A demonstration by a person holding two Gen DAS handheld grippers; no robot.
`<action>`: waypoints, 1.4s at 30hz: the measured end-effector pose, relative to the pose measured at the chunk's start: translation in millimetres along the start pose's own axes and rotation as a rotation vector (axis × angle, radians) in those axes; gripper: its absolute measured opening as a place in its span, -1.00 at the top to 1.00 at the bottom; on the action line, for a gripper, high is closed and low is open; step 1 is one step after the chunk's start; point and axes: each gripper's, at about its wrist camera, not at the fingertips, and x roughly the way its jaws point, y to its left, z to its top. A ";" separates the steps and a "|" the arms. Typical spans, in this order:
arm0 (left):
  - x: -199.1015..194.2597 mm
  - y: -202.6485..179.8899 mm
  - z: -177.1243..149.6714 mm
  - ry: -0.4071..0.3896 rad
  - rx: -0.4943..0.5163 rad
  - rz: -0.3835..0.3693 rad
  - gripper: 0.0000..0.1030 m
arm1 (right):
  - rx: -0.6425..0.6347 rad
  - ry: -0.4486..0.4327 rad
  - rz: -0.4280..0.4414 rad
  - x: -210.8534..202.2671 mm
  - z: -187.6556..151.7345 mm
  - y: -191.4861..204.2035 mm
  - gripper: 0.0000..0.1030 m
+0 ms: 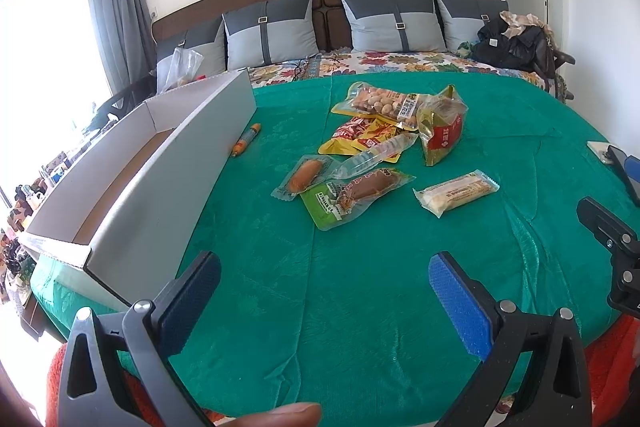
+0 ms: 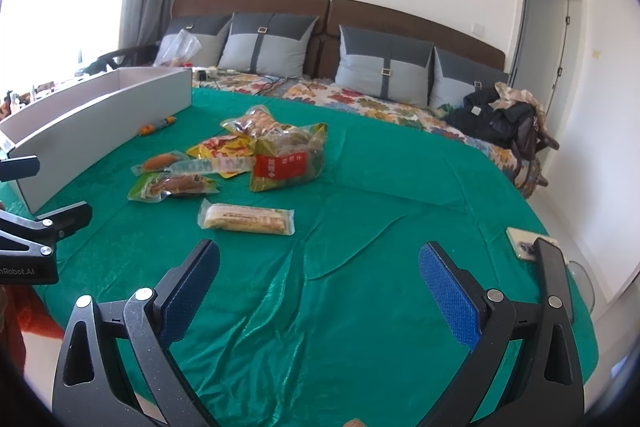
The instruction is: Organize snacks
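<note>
Several snack packets lie in a loose pile on the green bedspread: a bag of round nuts, a yellow-green bag with a red label, a sausage in a green packet, a small bun packet and a pale bar. A long white cardboard box stands open at the left, with an orange stick beside it. My left gripper hangs open over the cloth, short of the pile. Also open and holding nothing, my right gripper is near the pale bar.
Grey pillows line the brown headboard. A black bag with clothes sits at the back right on a floral sheet. A phone lies near the bed's right edge. A clear plastic bag is behind the box.
</note>
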 end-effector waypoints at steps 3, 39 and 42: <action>1.8 0.7 -1.0 0.003 0.001 0.001 -0.99 | -0.002 0.004 0.004 1.6 -1.6 0.9 -0.96; 21.3 9.5 -10.3 0.066 -0.022 0.004 -0.99 | -0.028 0.055 0.045 12.5 -7.1 11.5 -0.96; 22.4 10.2 -10.3 0.068 -0.023 0.007 -0.99 | -0.030 0.057 0.045 14.0 -7.7 12.7 -0.96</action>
